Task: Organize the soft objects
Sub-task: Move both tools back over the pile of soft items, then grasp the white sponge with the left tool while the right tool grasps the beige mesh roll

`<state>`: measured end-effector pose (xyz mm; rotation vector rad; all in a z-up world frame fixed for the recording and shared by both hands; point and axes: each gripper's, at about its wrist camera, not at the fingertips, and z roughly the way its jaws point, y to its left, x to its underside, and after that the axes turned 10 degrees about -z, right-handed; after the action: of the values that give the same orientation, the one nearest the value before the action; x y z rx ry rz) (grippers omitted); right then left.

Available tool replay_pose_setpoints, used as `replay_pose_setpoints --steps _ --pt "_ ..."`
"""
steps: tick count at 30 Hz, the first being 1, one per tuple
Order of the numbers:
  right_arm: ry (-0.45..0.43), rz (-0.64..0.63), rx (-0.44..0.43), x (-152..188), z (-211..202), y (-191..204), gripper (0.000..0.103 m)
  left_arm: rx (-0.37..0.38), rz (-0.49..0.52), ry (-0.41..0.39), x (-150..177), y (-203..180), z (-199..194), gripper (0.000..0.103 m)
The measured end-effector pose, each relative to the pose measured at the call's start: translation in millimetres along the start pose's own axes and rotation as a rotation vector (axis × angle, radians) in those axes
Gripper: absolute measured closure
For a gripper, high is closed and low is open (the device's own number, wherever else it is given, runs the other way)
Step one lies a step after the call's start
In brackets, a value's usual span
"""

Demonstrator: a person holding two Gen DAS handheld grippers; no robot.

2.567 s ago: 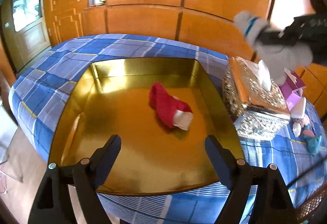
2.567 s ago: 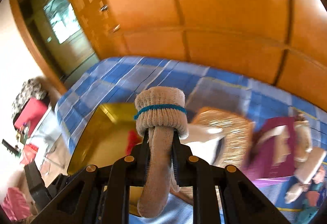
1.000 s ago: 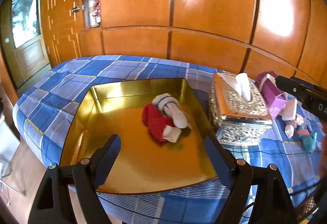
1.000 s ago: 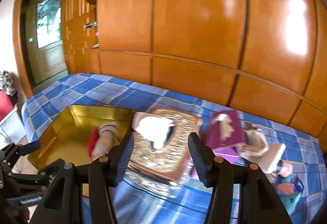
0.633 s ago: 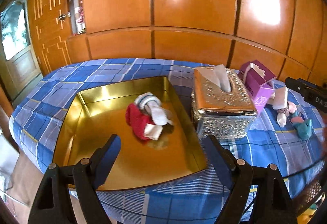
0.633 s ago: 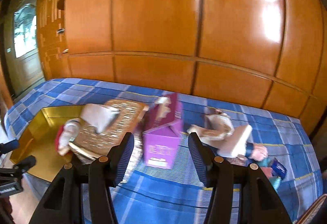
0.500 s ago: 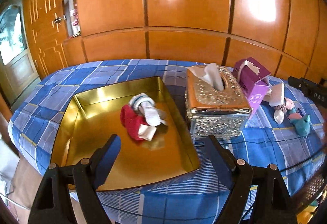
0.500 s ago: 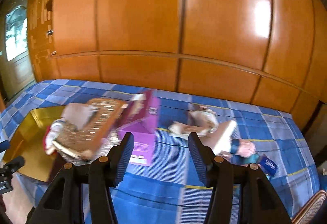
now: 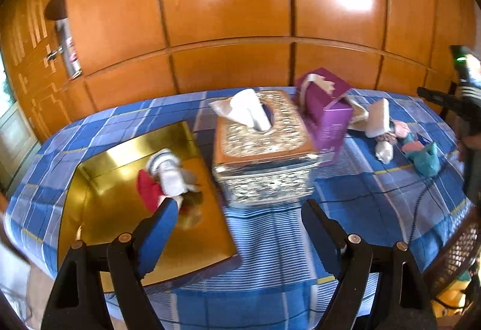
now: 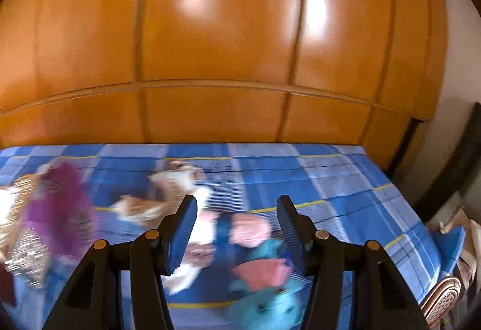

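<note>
Both grippers empty: left gripper spread wide above the near edge of the blue checked cloth; right gripper parted about halfway over the blurred heap of soft toys, nothing between my pads; gold tray on the cloth, holding red sock and white sock lying together; ornate tissue box just beside the tray; purple box behind it.

We see a red sock and a white sock touching inside the gold tray, while small soft toys lie scattered on the blue checked surface.
</note>
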<state>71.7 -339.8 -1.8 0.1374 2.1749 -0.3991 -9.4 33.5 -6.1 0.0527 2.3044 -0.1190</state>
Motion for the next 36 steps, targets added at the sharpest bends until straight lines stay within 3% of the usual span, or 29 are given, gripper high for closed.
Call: replay_pose_setpoints --steps 3,5,10,16,19,23,27,30,36 --pt "0.060 0.104 0.033 13.9 21.3 -27.8 0.047 0.041 0.054 0.001 -2.7 -19.8 0.3 0.018" --pt "0.082 0.219 -0.007 19.6 26.6 -46.2 0.047 0.069 0.086 0.014 -4.6 -33.0 2.8 0.018" --pt "0.144 0.362 -0.055 35.8 35.4 -70.2 0.047 0.172 0.149 0.067 -13.3 -73.2 13.7 0.018" --pt "0.181 0.471 -0.102 45.5 43.7 -83.4 0.047 0.272 0.252 0.079 -38.0 -135.5 18.0 0.020" --pt "0.178 0.499 -0.122 47.8 42.5 -86.9 0.047 0.339 0.234 0.106 -59.8 -159.0 25.8 0.020" --pt "0.178 0.528 -0.136 49.2 43.9 -91.8 0.047 0.371 0.233 0.118 -86.9 -192.2 47.8 0.027" --pt "0.179 0.565 -0.164 52.8 45.0 -97.1 0.047 0.359 0.273 0.145 -100.3 -232.0 85.6 0.040" --pt "0.189 0.583 -0.177 55.1 46.8 -99.2 0.047 0.328 0.288 0.186 -104.7 -253.8 118.0 0.045" --pt "0.190 0.608 -0.206 57.4 48.1 -101.5 0.047 0.275 0.315 0.260 -104.4 -293.2 176.7 0.048"
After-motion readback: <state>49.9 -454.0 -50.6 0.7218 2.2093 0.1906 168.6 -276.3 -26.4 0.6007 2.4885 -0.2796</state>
